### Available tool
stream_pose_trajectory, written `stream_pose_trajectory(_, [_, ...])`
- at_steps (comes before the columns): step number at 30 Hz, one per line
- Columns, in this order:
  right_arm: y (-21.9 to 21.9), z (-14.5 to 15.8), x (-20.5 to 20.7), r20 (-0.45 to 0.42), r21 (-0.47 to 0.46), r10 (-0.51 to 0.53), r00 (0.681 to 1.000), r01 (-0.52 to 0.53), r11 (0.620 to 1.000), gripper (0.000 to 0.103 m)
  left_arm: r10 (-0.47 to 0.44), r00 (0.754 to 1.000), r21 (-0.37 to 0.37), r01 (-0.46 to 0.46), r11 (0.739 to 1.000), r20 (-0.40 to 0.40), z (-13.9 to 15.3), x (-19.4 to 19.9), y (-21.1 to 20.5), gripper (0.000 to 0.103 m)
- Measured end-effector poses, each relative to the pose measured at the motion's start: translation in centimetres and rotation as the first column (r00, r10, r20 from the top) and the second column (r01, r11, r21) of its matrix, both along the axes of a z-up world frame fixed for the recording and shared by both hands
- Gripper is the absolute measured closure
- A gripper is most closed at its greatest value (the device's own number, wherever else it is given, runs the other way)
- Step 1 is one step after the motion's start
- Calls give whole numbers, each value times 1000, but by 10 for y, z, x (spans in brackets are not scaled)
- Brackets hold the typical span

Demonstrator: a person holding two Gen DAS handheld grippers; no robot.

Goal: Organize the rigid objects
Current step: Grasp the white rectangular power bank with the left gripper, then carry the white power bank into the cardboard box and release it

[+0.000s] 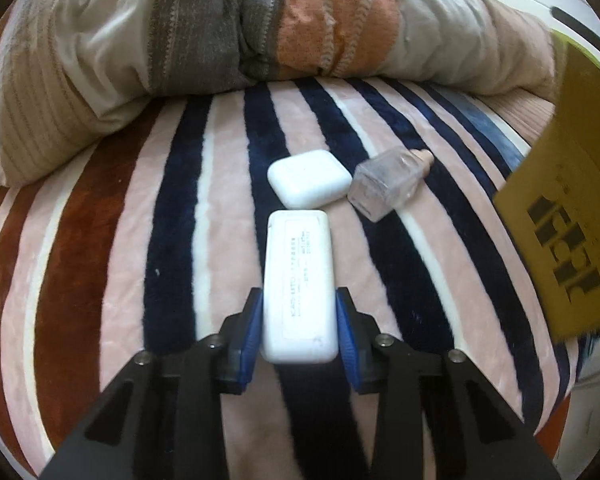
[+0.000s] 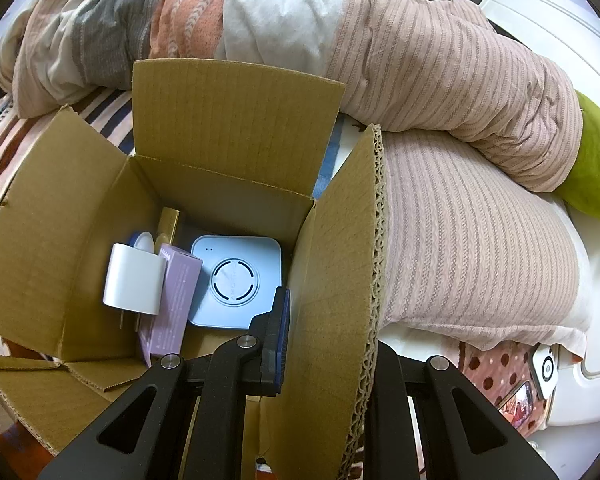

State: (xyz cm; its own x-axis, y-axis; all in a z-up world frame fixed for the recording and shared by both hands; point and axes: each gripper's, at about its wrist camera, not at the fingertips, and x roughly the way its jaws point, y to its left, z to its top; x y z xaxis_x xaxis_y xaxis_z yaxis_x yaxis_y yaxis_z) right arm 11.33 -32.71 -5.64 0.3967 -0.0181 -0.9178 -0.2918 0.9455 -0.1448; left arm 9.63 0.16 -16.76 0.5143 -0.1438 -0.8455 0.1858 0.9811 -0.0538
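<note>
Left gripper [image 1: 299, 320] clamped on white power bank [image 1: 299, 284] lying on striped blanket [image 1: 100, 240]; white earbud case [image 1: 309, 178] just beyond, glass bottle [image 1: 384, 184] beside it. Right gripper [image 2: 328, 344] pinching flap of cardboard box [image 2: 332, 280]; charger [image 2: 134, 280], purple carton [image 2: 172, 300], pale blue device [image 2: 236, 280] inside.

Left gripper [image 1: 299, 320]: points steeply down, entering its own view from 6 o'clock; black arms spread toward 5 and 7 o'clock.
Left pads [image 1: 251, 332]: blue, pressed on both long sides of a white rectangular case [image 1: 298, 276].
Right gripper [image 2: 324, 332]: points steeply down, jaws clamped.
Right grip: a cardboard flap [image 2: 340, 280] is pinched between the fingers, one blue pad [image 2: 280, 336] visible at the flap's 9 o'clock side.
</note>
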Motion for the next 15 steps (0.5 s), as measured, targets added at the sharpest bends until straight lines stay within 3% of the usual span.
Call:
stream_pose_trajectory(3, [0, 0, -1, 1, -3, 0, 1000, 0, 1000, 91, 30, 1000, -9, -30, 1000, 2, -2, 8, -4, 68])
stream_pose_trajectory(6, [1, 0, -2, 0, -5, 0, 1000, 0, 1000, 91, 49, 998, 33, -50, 998, 26, -5, 21, -15, 66])
stream_pose_trajectory(7, [0, 0, -1, -1, -4, 1, 1000, -1, 1000, 91, 52, 998, 47, -53, 997, 30, -5, 24, -17, 71])
stream_pose_trajectory(9, [0, 0, 0, -1, -4, 1, 1000, -1, 1000, 91, 58, 998, 65, -60, 996, 30, -2, 23, -18, 71])
stream_pose_trajectory(12, [-1, 0, 0, 0, -3, 2, 1000, -2, 1000, 91, 69, 996, 48, -71, 996, 50, 13, 24, -14, 71])
stream_pose_trajectory(15, [-2, 0, 0, 2, -1, 2, 1000, -2, 1000, 91, 28, 992, 68, -36, 997, 120, 47, 17, -18, 71])
